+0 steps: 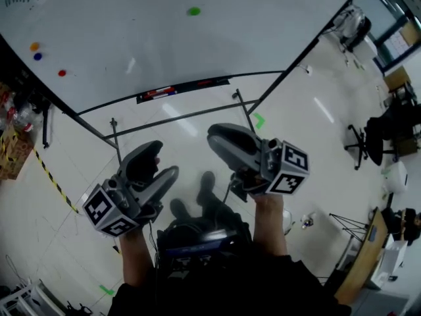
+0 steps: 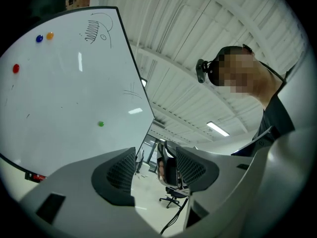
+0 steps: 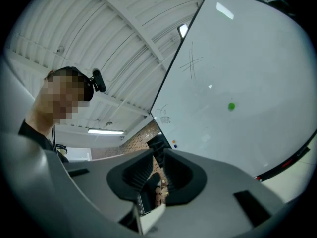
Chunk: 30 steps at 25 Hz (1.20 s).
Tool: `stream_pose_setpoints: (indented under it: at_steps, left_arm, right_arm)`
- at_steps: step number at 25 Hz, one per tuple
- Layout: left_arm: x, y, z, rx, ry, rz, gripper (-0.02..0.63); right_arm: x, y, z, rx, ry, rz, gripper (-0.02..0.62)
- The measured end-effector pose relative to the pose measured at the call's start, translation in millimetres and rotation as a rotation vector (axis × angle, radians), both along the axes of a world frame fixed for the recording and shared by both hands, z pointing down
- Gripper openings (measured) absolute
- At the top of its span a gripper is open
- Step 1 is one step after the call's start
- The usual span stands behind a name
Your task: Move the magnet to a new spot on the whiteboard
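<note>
The whiteboard (image 1: 131,25) fills the top of the head view. A green magnet (image 1: 193,10) sits alone on it; it also shows in the left gripper view as the green magnet (image 2: 101,124) and in the right gripper view as the green magnet (image 3: 231,106). At the board's left are an orange magnet (image 1: 34,46), a blue magnet (image 1: 37,56) and a red magnet (image 1: 62,73). Both grippers hang low by the person's body, far from the board. My left gripper (image 1: 166,160) (image 2: 156,170) is open and empty. My right gripper (image 3: 157,172) (image 1: 220,137) shows a narrow gap with nothing in it.
A pen tray (image 1: 184,89) with markers runs under the board, above the stand's bars (image 1: 177,117). An office chair (image 1: 368,140) and desks stand at the right. Yellow-black tape (image 1: 56,183) crosses the floor at the left, beside cluttered boxes (image 1: 13,143).
</note>
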State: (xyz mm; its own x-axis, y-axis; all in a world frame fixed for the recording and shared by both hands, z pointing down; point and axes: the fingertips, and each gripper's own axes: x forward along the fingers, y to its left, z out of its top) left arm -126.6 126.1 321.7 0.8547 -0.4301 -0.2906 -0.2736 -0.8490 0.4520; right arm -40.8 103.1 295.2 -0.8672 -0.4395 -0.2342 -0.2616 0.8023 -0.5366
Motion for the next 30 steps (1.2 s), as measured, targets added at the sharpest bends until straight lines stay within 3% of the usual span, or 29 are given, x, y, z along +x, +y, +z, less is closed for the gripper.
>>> stream_pose_setpoints:
  at_steps: [9, 21, 30]
  left_arm:
    - [4.2, 23.5, -28.3, 0.073, -0.032, -0.094, 0.25]
    - [125.7, 37.9, -47.0, 0.084, -0.1, -0.065, 0.249]
    - [134.1, 35.2, -38.7, 0.065, -0.126, -0.083, 0.249]
  right_arm:
    - [7.2, 30.0, -26.7, 0.061, -0.051, -0.082, 0.077]
    - [120.2, 49.4, -33.2, 0.079, -0.134, -0.098, 0.077]
    - [124.1, 47.7, -18.3, 0.063, -0.155, -0.113, 0.071]
